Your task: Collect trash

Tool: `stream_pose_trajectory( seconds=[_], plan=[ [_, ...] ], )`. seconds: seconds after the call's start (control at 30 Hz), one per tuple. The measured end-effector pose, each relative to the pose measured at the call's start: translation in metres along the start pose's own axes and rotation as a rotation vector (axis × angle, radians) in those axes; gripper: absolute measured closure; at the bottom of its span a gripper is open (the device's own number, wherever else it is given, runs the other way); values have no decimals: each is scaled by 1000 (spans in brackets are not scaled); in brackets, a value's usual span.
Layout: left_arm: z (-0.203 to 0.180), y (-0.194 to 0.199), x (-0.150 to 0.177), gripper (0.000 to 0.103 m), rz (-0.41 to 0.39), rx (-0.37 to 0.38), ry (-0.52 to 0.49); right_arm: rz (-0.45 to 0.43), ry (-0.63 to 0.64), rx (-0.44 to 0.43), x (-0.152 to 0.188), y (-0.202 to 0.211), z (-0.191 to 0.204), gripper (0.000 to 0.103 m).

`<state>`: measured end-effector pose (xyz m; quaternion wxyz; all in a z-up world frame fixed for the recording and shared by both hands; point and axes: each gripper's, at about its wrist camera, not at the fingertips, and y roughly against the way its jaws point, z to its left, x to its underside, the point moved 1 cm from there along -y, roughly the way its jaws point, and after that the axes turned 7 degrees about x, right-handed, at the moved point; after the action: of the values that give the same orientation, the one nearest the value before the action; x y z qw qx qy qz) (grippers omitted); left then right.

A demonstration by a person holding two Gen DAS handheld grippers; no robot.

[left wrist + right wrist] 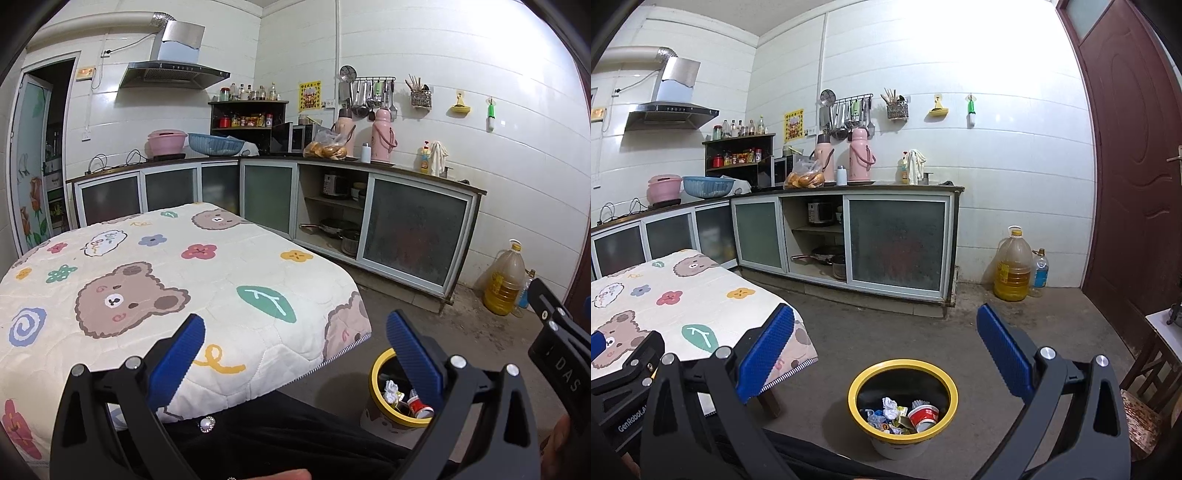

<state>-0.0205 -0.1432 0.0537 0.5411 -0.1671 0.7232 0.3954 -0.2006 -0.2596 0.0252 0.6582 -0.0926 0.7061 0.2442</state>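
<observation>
Kitchen with white tiled walls. Left gripper (pixel 295 354) jaws wide apart, nothing between them, held over the near edge of a table covered by a bear-print quilt (pixel 177 280). Right gripper (pixel 886 354) jaws also wide apart and empty, held above the floor with the trash bin (pixel 951 391) below and between the blue pads.

Trash bin stands on the concrete floor (pixel 886 332), just beside the quilt's near corner, apart from it. Yellow rim, dark liner inside. Trash already in it: a red-and-white paper cup (pixel 923 415) lying tilted, crumpled white paper (pixel 889 403), small wrappers whose print is too small to read. In the left wrist view the same bin (pixel 376 380) is partly hidden behind the right-hand blue pad.

Quilt surface bare in both views. Dark clothing of the person shows along the bottom edge of both views.

Farther back: L-shaped counter (pixel 871 187) with two pink thermos flasks, a bag of oranges (pixel 805 179), a microwave. Large oil jug (pixel 1013 267) on the floor by the dark red door (pixel 1134 166), a smaller bottle just beside it.
</observation>
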Motion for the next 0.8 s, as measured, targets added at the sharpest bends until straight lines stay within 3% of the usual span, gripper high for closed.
stream_pose_trajectory(
  seconds=[0.8],
  plan=[
    [-12,-7,0,8,14,48,-37,14,-4,14,1,-3,-2,8]
  ],
)
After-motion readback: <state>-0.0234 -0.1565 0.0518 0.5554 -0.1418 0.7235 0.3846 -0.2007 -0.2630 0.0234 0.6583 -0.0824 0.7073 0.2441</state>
